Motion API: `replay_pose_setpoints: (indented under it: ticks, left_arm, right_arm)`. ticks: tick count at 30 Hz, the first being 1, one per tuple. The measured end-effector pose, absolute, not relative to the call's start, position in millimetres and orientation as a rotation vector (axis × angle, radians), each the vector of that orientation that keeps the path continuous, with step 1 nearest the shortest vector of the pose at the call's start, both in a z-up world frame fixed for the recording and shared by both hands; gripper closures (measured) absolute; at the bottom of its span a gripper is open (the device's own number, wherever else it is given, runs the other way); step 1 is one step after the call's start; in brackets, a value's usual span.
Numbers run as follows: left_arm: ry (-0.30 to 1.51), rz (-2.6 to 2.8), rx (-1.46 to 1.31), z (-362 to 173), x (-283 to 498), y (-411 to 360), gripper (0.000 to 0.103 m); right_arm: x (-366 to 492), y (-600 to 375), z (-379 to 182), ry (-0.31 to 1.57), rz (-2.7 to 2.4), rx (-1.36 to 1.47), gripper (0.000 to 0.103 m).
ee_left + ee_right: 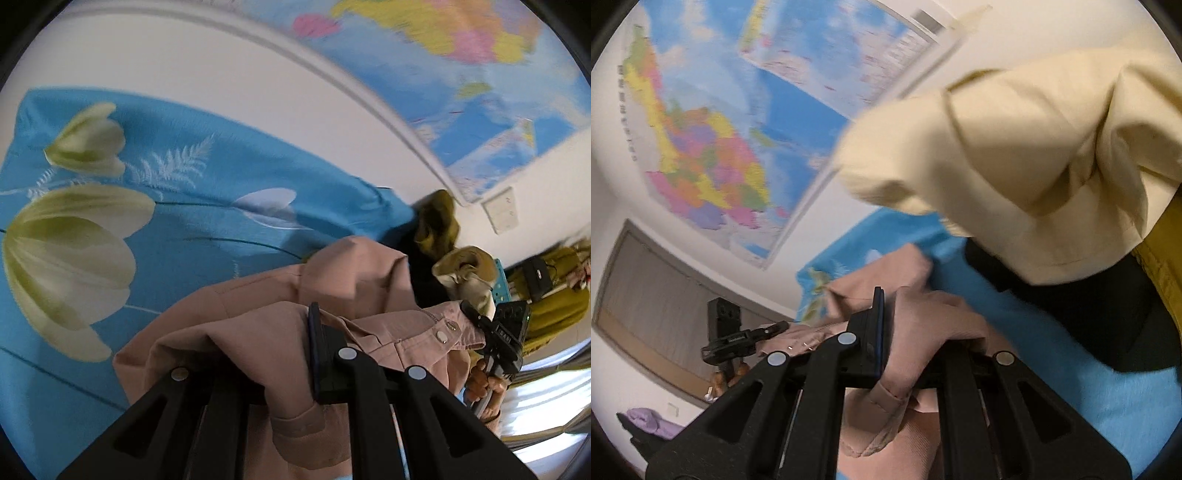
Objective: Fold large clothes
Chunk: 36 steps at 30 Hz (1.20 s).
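Note:
A dusty pink garment with snap buttons hangs between both grippers above a blue bed sheet with tulips. My left gripper is shut on a bunched fold of it; cloth covers one finger. My right gripper is shut on another part of the pink garment; its right finger is hidden under cloth. The right gripper also shows in the left wrist view, holding the garment's buttoned edge. The left gripper shows small in the right wrist view.
A cream garment and a black one lie on the sheet, with mustard-olive clothing beside them. A large wall map hangs behind. A window and a lilac cloth are at left.

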<state>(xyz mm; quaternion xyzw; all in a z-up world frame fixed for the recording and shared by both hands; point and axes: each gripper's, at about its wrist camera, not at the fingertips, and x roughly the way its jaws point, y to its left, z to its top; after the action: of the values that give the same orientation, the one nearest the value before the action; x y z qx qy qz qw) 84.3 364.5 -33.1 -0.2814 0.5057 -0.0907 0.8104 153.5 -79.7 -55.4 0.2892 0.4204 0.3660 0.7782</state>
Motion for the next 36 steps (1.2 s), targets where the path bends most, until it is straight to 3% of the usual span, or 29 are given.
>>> replay_pose_setpoints:
  ticks: [4, 8, 11, 15, 16, 22, 24, 26, 28, 31, 34, 36]
  left_arm:
    - [1.127, -0.179, -0.621, -49.0, 102.2, 366.9, 0.091]
    - [1.163, -0.183, -0.688, -61.2, 112.9, 373.6, 0.086]
    - [1.159, -0.268, -0.875, -65.5, 110.0, 385.2, 0.065]
    - [1.053, -0.317, -0.772, -32.6, 86.8, 380.2, 0.037]
    - [1.029, -0.339, -0.738, -24.1, 77.2, 376.5, 0.036]
    - [0.999, -0.408, -0.452, -11.2, 48.6, 334.7, 0.036]
    - [1.029, -0.419, -0.369, -17.2, 50.3, 314.2, 0.036]
    - [1.068, -0.39, -0.272, -26.5, 58.5, 294.3, 0.036]
    - [1.121, -0.383, -0.279, -40.6, 73.9, 287.8, 0.045]
    - [1.137, -0.334, -0.315, -52.7, 99.4, 295.5, 0.066]
    - [1.115, -0.294, -0.438, -56.6, 123.9, 314.4, 0.067]
    - [1.093, -0.254, -0.487, -56.3, 131.0, 325.1, 0.067]
  right_arm:
    - [160.7, -79.9, -61.8, 0.931, 0.757, 0.622, 0.088]
    - [152.1, -86.2, -53.0, 0.887, 0.766, 0.617, 0.057]
    - [133.8, -91.8, -36.7, 0.83, 0.77, 0.572, 0.052]
    - [104.8, -89.5, -20.5, 0.773, 0.807, 0.467, 0.05]
    - [99.1, -86.2, -19.4, 0.773, 0.836, 0.445, 0.05]
    - [103.7, -60.7, -38.1, 0.875, 0.823, 0.339, 0.049]
    - [115.9, -51.0, -44.6, 0.907, 0.818, 0.346, 0.054]
    - [125.3, -42.9, -45.5, 0.917, 0.835, 0.334, 0.087]
    - [134.7, -39.3, -41.4, 0.906, 0.85, 0.351, 0.101]
    - [150.9, -36.8, -27.2, 0.853, 0.825, 0.38, 0.101]
    - [160.7, -35.4, -17.1, 0.826, 0.803, 0.401, 0.098]
    - [152.2, -33.8, -11.4, 0.807, 0.828, 0.36, 0.089]
